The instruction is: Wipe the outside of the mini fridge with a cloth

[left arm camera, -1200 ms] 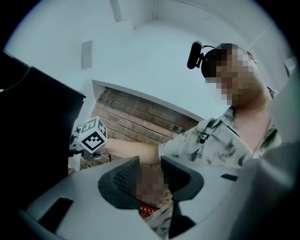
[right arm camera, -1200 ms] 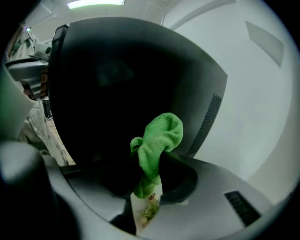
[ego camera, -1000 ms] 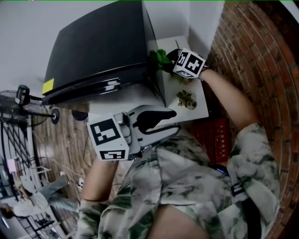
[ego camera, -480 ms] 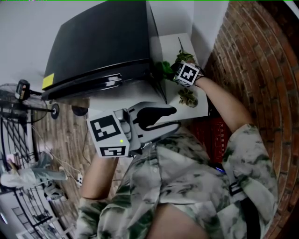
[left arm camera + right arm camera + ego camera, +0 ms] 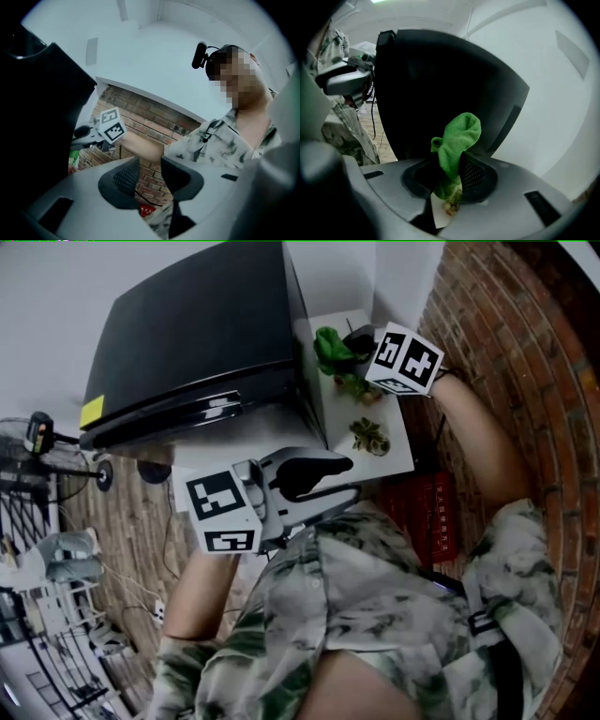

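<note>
Right tool (image 5: 449,169): jaws closed on the green cloth (image 5: 457,138). They pinch a narrow bunched waist of it. The loose end stands up past the tips toward 12 o'clock, and a short tail hangs below the jaws.

Left tool (image 5: 150,174): jaws a little apart, nothing between them; only brick and a shirt show through the gap.

Task object: the mini fridge (image 5: 192,338) is black and fills the head view from 9 to 12 o'clock. In the right gripper view its dark side panel (image 5: 440,79) sits directly behind the cloth. In the head view the cloth (image 5: 328,349) lies just beside the fridge's right side, at 9 o'clock from the right tool's marker cube (image 5: 405,359). I cannot tell whether cloth and panel are touching.

Surroundings: a white counter (image 5: 401,452) stands against that side of the fridge and carries two small potted plants (image 5: 368,435). The nearer plant is directly under the right tool. A brick wall (image 5: 502,329) is at 3 o'clock.

Risks (judgement):
- The grip is on a thin bunch, so drag on the panel could pull the cloth out of the jaws.
- The floppy end may fold away and let the hard jaw tips rub the fridge.
- A downward stroke toward 6 o'clock could knock over the plants.

Pose:
- The right forearm runs up from 5 o'clock along the wall. The wrist is turned so the tool points toward 9 o'clock, into the fridge's side.
- The left arm is bent and held close to the torso. The left tool (image 5: 309,482) is idle below the fridge's front edge, with its tips toward 3 o'clock.
</note>
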`<state>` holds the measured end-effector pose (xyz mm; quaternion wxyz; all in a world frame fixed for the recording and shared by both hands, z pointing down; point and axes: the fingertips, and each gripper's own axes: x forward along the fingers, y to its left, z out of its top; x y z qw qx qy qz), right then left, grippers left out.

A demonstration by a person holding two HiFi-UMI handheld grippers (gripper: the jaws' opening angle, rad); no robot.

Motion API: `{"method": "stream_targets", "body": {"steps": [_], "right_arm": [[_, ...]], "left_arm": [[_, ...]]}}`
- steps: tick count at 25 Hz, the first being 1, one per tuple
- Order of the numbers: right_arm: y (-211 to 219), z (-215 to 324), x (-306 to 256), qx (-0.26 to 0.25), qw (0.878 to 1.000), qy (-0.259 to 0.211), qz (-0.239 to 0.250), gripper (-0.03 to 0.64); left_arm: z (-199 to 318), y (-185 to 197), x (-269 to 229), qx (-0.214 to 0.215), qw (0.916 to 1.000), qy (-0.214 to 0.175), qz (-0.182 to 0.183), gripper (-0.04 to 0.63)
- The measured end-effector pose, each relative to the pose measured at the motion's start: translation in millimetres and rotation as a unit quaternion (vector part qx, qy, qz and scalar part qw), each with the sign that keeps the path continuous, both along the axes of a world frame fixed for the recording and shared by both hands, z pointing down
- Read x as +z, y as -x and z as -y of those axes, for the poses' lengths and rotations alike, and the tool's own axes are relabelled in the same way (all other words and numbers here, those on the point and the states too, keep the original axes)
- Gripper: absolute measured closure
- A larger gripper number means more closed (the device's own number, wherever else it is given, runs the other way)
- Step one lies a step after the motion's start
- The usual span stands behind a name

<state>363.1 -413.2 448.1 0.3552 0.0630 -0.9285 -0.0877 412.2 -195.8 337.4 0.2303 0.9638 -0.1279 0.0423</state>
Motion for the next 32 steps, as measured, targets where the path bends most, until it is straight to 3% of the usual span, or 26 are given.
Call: {"method": "stream_targets", "body": {"steps": [6,10,23,32], "right_arm": [[-4,-34,-105,-0.04,0.996,-0.065,0.034,0.509],[6,-56,-124,-0.068,0.994,-0.085,0.027,0.509],[13,-75,-26,-0.067,0.998,-0.012,-0.012,0.509],[11,-86,85,-0.063,0.996,0.027,-0.065,0.509]], "left_arm": [[-3,-2,4,0.011,0.9999,0.001,-0.004,0.442],[-4,1,2,0.012,0.9999,0.0,-0.006,0.442],[-4,12,11,-0.005,0.9999,0.011,-0.004,0.442],[-2,15,17,-0.018,0.9997,0.018,-0.002,0.442]]}}
